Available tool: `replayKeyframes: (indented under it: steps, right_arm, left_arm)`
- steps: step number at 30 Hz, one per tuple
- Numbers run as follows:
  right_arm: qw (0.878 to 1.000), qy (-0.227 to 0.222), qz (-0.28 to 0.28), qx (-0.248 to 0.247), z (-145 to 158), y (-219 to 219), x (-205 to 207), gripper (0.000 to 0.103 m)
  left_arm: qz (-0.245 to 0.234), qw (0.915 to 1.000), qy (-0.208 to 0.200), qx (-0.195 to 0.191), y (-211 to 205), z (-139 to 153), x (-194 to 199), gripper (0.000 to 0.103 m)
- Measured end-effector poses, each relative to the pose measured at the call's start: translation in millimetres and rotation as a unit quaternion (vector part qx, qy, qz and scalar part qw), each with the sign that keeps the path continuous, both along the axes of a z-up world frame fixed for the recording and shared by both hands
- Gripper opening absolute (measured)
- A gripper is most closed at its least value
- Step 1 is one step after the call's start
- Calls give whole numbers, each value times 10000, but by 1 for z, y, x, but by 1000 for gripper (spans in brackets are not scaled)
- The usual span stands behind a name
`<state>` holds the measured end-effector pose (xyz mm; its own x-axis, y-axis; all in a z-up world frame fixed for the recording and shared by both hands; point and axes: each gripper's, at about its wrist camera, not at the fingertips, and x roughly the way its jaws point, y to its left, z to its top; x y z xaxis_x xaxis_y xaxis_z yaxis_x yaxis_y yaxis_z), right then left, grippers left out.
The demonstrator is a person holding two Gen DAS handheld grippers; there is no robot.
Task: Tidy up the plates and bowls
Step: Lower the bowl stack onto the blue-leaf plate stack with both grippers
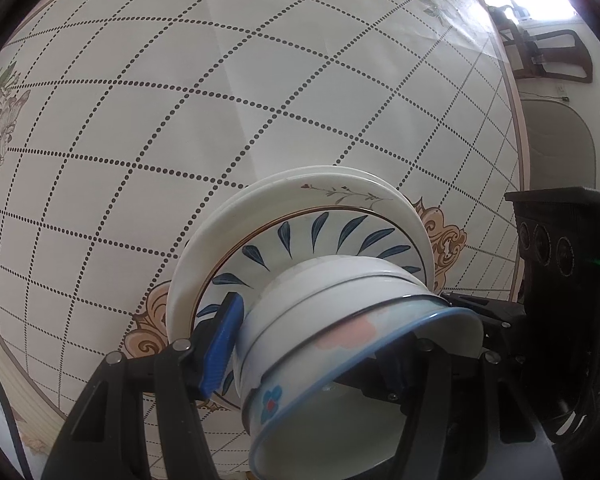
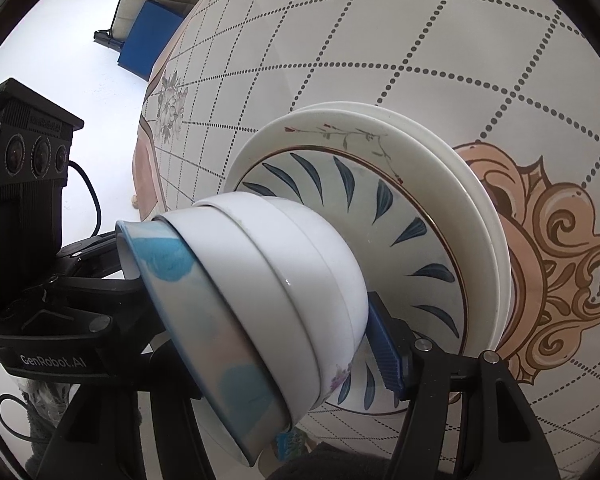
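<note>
A stack of nested bowls (image 1: 340, 320) stands on a stack of plates (image 1: 300, 216); the top plate has blue leaf marks. The innermost bowl has a blue rim and pink and blue patches (image 2: 204, 320). My left gripper (image 1: 340, 344) straddles the bowl stack, one blue pad (image 1: 220, 344) against the outer white bowl, the other finger hidden behind it. My right gripper (image 2: 260, 344) straddles the same bowl stack (image 2: 284, 288), its blue pad (image 2: 384, 348) against the outer bowl, above the plates (image 2: 380, 168). The other gripper's body shows in each view.
The plates rest on a round table with a white dotted-grid cloth (image 1: 220, 80) and tan ornaments (image 2: 552, 264). A dark chair (image 1: 548, 56) stands beyond the table edge. A blue box (image 2: 148, 36) and a beige seat lie on the floor.
</note>
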<state>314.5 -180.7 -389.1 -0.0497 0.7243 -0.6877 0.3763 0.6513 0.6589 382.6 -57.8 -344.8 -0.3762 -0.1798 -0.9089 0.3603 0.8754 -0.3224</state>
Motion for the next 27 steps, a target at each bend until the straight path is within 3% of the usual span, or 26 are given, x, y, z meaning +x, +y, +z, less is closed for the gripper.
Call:
replayKeyframes:
  steps: [17,27]
  right_arm:
    - [9998,134,14,-145,-6,1,0,66]
    - [9978,-77,278,-590,19,0,0,66]
  left_arm:
    - [103,9999,37,-41,2,-4,-1,57]
    - [670,9955,-614,273,30,28,2,57]
